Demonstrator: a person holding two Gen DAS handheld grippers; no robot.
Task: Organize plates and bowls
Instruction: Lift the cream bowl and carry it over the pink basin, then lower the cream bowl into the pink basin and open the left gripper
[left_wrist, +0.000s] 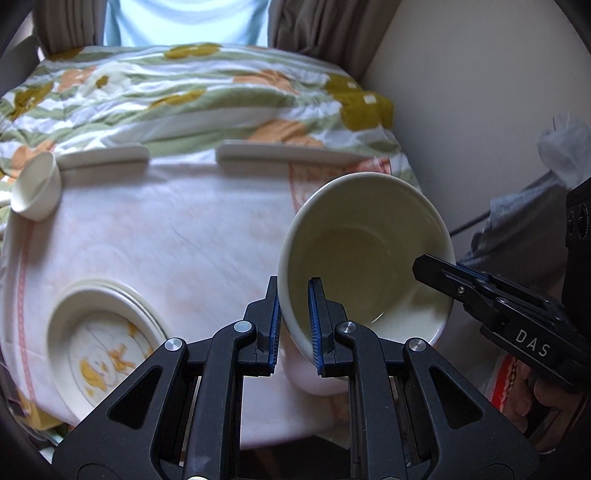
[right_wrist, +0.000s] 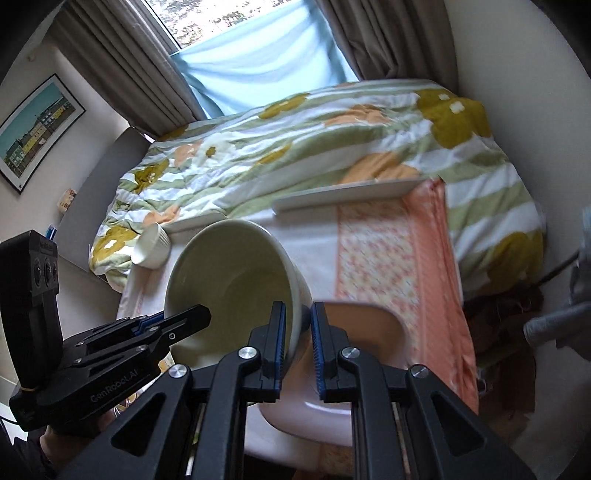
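Note:
A large cream bowl is held tilted in the air between both grippers. My left gripper straddles its near-left rim, one finger outside and one inside. My right gripper straddles the opposite rim in the same way; it shows in the left wrist view on the far right rim. The bowl also shows in the right wrist view, above another bowl with a brownish inside. A stack of plates with yellow smears lies at the front left. A small white cup lies tipped at the back left.
A white and orange cloth covers the table. Two long white plates lie along its far edge. A flowered quilt on a bed lies behind. A wall stands to the right.

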